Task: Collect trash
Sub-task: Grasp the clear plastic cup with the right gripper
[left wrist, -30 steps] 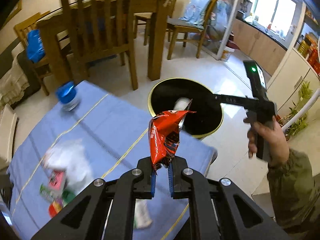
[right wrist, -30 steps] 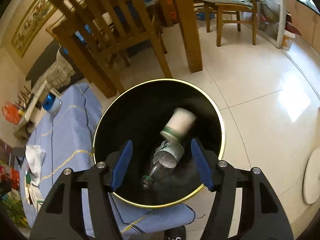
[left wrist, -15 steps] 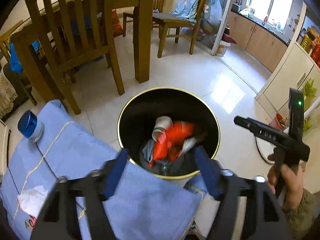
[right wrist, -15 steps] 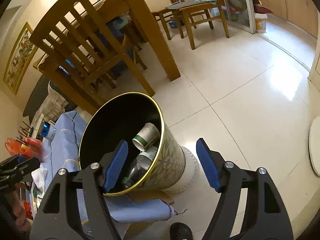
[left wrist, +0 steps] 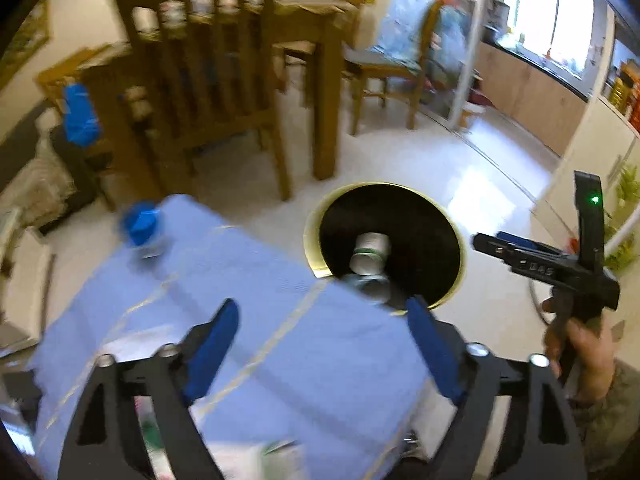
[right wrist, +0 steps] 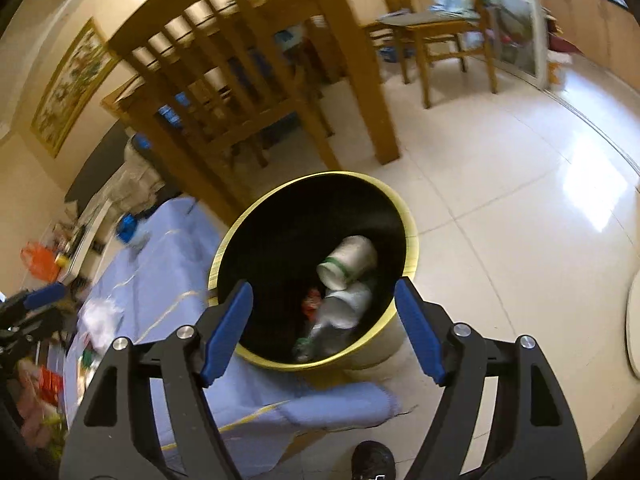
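Observation:
My left gripper [left wrist: 323, 306] hangs over the blue cloth [left wrist: 280, 340] with its jaws opening and nothing between them. Just beyond the cloth's edge stands the black bin [left wrist: 312, 236] with a gold rim. It holds a white cup [right wrist: 348, 260], a clear bottle [right wrist: 332, 320] and the red snack bag [right wrist: 310, 304]. My right gripper [right wrist: 324, 290] hovers above the bin [right wrist: 412, 240], jaws opening and empty. A white tissue [right wrist: 98, 316] and wrappers [right wrist: 44, 380] lie on the cloth at the left. In the left wrist view a hand [left wrist: 580, 344] holds the right gripper [left wrist: 492, 242].
A blue-capped jar [left wrist: 140, 224] stands at the cloth's far corner. Wooden chairs [left wrist: 208, 92] and a dining table [right wrist: 352, 60] stand behind the bin. Tiled floor [right wrist: 520, 200] stretches to the right, with a white round object [right wrist: 634, 320] at its edge. A shoe tip [right wrist: 372, 460] is at the bottom.
The left gripper let the red snack bag fall into the bin, opened wide and drew back over the cloth. The right gripper swung aside, then back over the bin, opening a little wider.

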